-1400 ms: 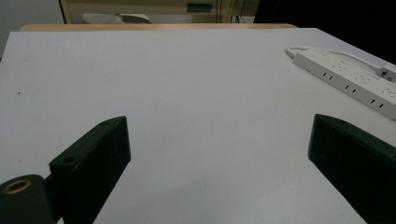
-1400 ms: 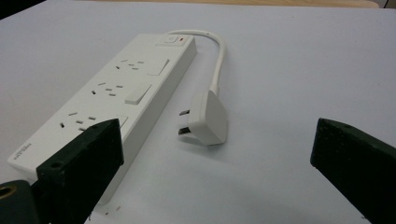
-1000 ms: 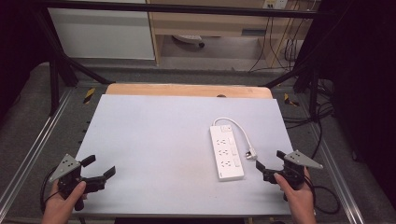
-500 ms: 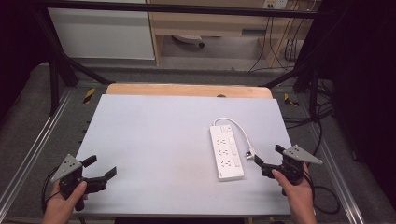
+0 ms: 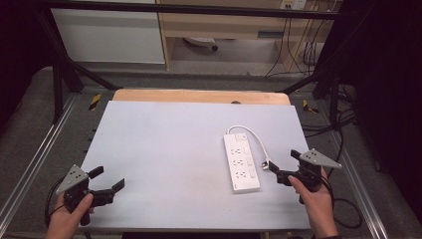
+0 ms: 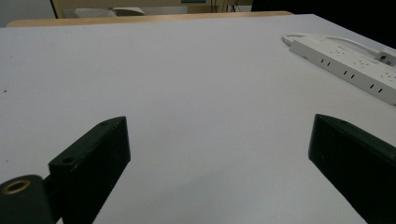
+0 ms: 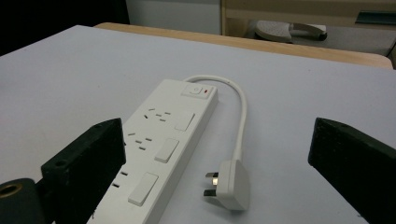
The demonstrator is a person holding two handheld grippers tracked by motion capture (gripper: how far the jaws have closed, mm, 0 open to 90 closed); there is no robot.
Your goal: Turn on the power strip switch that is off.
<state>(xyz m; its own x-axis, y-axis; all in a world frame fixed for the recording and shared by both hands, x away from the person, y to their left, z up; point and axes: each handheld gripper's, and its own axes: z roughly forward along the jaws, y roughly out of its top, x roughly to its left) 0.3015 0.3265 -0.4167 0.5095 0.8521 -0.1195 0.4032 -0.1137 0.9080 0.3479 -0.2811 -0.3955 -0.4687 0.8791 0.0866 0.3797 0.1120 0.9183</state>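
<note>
A white power strip [image 5: 241, 161] lies on the pale table [image 5: 164, 144] at the right, its short cable [image 5: 255, 137] looping round to a white plug [image 5: 266, 165] beside it. My right gripper [image 5: 285, 167] is open just right of the plug, jaws pointing at it. Up close, the right gripper view has the power strip [image 7: 163, 144], its red-lit switch [image 7: 200, 90] and the plug [image 7: 229, 184] lying with pins toward the strip. At the near left corner my left gripper [image 5: 108, 179] is open over bare table; the left gripper view catches the power strip [image 6: 348, 65] far off.
A wooden board edge [image 5: 199, 96] runs along the table's far side. Metal frame rails [image 5: 35, 159] flank both sides. Cables [image 5: 348, 204] trail on the floor at the right. Shelving [image 5: 224, 25] stands beyond the table.
My right gripper has shifted left and slightly forward toward the plug. The left gripper has barely moved.
</note>
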